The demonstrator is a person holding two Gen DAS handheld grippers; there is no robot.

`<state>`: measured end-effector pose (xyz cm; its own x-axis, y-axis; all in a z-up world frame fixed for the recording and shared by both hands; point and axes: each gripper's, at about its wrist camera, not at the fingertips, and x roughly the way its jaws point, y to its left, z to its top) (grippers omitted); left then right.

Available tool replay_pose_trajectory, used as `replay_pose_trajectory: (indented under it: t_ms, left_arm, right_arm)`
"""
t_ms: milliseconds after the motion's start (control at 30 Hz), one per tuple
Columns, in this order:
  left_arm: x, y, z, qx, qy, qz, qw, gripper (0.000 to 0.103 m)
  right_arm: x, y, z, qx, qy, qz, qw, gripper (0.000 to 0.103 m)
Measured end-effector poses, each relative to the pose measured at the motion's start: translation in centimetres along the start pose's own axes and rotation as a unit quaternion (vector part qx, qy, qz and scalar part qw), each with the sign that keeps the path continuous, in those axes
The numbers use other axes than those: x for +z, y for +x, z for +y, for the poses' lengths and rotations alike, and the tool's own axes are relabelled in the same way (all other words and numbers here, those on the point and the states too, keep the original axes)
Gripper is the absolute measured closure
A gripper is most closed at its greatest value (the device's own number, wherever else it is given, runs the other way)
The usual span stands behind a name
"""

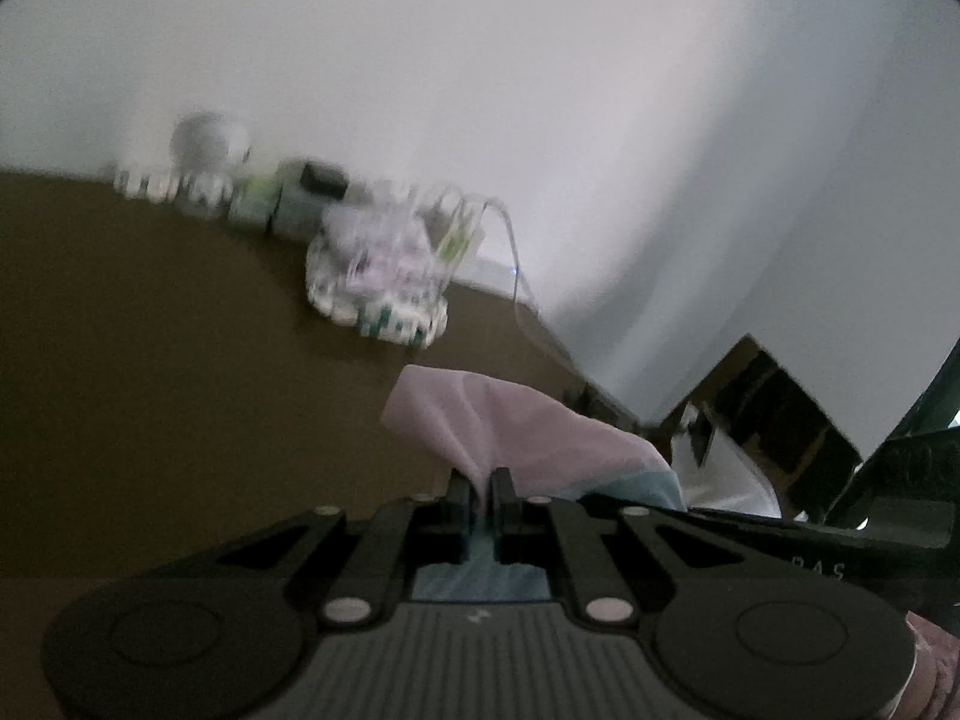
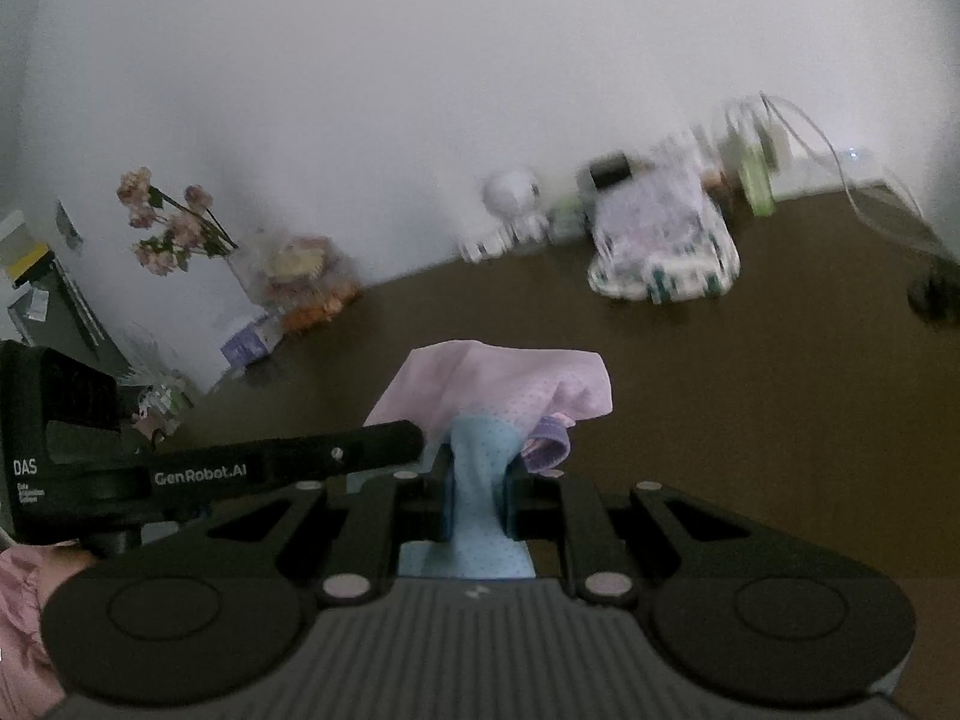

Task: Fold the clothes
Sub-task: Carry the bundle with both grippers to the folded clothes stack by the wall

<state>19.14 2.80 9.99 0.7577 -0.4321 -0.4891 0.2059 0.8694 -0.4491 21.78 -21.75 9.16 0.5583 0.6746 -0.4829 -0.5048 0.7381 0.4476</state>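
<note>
Pink-and-blue garment (image 2: 510,384) pinched in both: left gripper (image 1: 483,483) and right gripper (image 2: 480,468) clamped on it, cloth bunching ahead, centre frame.

- Left gripper (image 1: 480,489) is showing black linkage arms, silver rivets, a ribbed grey body.
- Right gripper (image 2: 477,480) is looking identical.
- Pink sleeve (image 2: 21,618) is showing.

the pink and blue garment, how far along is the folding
Early. Done so far: both grippers have a hold. The left gripper is shut on the garment, and the right gripper is shut on its blue part, with the pink bunched ahead. In hand: the cloth hangs gathered above the brown table. Left: no fold shows yet, so the spreading and folding remain.
</note>
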Motion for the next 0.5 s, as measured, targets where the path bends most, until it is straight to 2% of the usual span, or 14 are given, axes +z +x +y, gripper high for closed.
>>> replay_pose_trajectory:
  t_ms: [233, 367, 500]
  left_arm:
    - [6.6, 0.6, -1.4, 0.002, 0.021, -0.035, 0.9992, 0.098]
    - [10.7, 2.7, -1.6, 0.009, 0.023, -0.047, 0.9986, 0.098]
    - [15.0, 6.4, -0.7, 0.016, 0.014, -0.049, 0.9985, 0.098]
  right_arm:
    - [7.0, 0.5, 0.6, -0.003, -0.022, -0.032, 0.999, 0.089]
    - [11.4, 2.3, -0.3, -0.005, -0.02, -0.041, 0.999, 0.089]
    - [15.5, 5.5, -2.5, -0.01, -0.015, -0.045, 0.999, 0.089]
